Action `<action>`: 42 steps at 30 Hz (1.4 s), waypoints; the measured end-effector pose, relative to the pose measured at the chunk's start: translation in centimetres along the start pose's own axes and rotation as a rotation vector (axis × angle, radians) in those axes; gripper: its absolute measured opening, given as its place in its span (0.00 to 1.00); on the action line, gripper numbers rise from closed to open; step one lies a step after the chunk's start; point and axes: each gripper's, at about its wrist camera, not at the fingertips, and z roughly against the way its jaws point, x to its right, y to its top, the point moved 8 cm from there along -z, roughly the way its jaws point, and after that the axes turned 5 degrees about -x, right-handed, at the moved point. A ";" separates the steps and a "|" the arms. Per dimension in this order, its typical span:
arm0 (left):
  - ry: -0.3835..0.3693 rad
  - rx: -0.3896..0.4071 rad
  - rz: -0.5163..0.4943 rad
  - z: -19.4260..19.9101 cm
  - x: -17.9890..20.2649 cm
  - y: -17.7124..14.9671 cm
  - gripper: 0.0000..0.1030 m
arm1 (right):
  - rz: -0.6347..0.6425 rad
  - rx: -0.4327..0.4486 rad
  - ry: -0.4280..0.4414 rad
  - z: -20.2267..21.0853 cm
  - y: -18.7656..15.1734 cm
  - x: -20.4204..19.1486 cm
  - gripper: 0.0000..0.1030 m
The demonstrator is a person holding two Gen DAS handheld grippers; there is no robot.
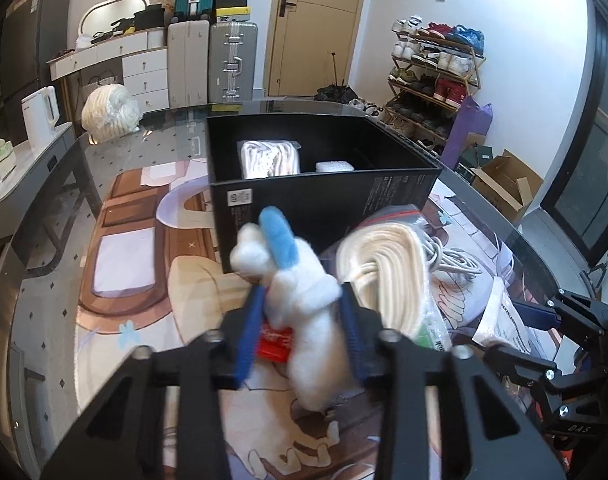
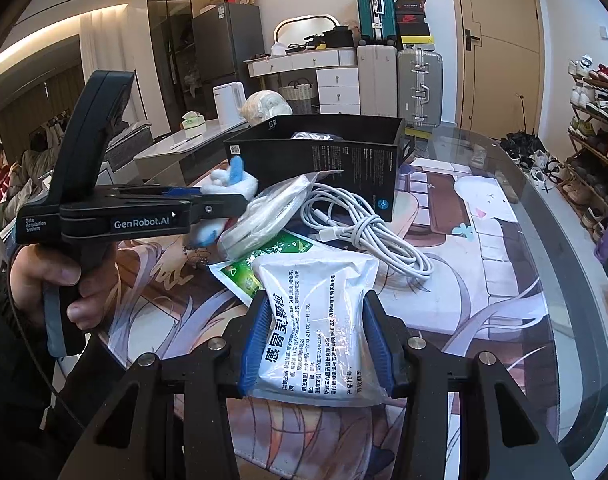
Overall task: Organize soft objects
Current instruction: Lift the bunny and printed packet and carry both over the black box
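My left gripper (image 1: 302,292) is shut on a white plush toy (image 1: 304,280) with blue ears and holds it above the table, just in front of the open black box (image 1: 324,196). The box holds a white bundle (image 1: 270,158) and a small white pad (image 1: 334,167). The toy (image 2: 232,180) and the box (image 2: 324,156) also show in the right wrist view. My right gripper (image 2: 314,300) is shut on a white medicine packet (image 2: 320,320) with printed text, low over the table.
A bagged cream rope coil (image 1: 388,276), a white cable (image 2: 368,228) and a green packet (image 2: 272,256) lie on the glass table (image 2: 544,208) beside the box. A side table with a kettle (image 1: 40,114) stands left. A shoe rack (image 1: 432,76) stands far right.
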 end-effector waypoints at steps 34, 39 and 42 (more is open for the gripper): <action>0.103 0.136 -0.006 6.0 -0.5 -0.5 0.30 | 0.013 0.097 -0.050 2.9 4.4 0.2 0.45; 0.119 0.148 -0.008 6.0 -0.5 0.6 0.30 | 0.016 0.108 -0.049 3.0 5.9 0.5 0.45; 0.145 0.159 -0.027 6.1 -0.3 1.3 0.30 | 0.019 0.116 -0.046 3.0 6.8 0.6 0.45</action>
